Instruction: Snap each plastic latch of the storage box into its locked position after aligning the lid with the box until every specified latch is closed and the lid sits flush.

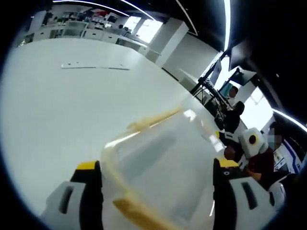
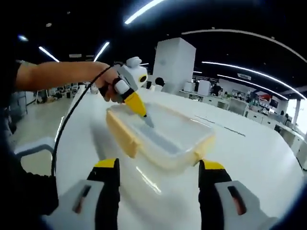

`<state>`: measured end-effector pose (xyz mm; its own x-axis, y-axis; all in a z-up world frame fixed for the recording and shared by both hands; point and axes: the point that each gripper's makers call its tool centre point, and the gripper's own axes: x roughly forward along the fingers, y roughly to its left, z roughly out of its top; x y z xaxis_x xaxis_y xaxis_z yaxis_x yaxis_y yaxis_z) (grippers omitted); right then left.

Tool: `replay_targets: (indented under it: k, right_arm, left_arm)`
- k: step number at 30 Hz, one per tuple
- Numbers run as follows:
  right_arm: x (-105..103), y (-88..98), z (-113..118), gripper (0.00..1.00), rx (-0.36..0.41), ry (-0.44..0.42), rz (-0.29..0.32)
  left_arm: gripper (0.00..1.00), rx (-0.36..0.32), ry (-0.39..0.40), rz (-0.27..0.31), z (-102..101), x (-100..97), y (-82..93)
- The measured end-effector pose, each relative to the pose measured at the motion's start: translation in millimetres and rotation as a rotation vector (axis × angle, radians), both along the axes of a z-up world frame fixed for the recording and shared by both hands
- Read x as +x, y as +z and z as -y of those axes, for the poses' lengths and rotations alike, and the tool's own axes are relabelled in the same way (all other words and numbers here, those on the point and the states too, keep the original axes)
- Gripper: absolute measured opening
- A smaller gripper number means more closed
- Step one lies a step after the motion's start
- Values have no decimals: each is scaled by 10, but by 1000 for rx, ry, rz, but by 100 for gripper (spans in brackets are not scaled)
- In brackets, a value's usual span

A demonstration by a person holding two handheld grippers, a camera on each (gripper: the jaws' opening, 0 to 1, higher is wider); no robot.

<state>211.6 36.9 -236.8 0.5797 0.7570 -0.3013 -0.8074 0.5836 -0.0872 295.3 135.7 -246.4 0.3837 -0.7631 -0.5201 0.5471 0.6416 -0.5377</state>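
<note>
- The storage box [image 2: 160,136] sits on the white surface [image 2: 249,158] — a clear plastic tub with its clear lid [image 2: 165,125] on top and yellow latches along its edges.
- In the right gripper view the near long-side latch [image 2: 121,134] hangs down the box's wall, and a smaller yellow latch [image 2: 205,145] shows at the right end.
- The left claw [image 2: 148,120] comes into that view from the left, gripped in a person's hand [image 2: 108,84]; its yellow tips press down onto the lid near the middle, and from here I cannot tell whether they are apart or together.
- In the left gripper view the left claw [image 1: 158,175] shows its jaws spread wide, the box [image 1: 163,163] lying close between and under them, one yellow latch [image 1: 153,120] along the far edge and another [image 1: 139,215] at the near edge.
- The right claw [image 2: 158,175] hovers short of the box with its jaws apart, holding nothing — the box lies just beyond its tips.
- A black cable [image 2: 72,120] trails from the left claw toward the person's side.
</note>
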Motion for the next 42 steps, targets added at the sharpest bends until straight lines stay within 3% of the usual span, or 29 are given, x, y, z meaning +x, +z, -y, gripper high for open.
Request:
replay_targets:
  k: [2, 12, 42]
  right_arm:
    - [-14, 32, -40, 69, 69, 1, -38]
    - [126, 56, -44, 70, 151, -72, -61]
    - [162, 47, -60, 53, 169, -124, 2]
  left_arm:
    - [97, 0, 1, 2, 0, 2, 2]
    - [97, -10, 0, 19, 0, 26, 9]
    - [97, 0, 13, 21, 79, -74, -38]
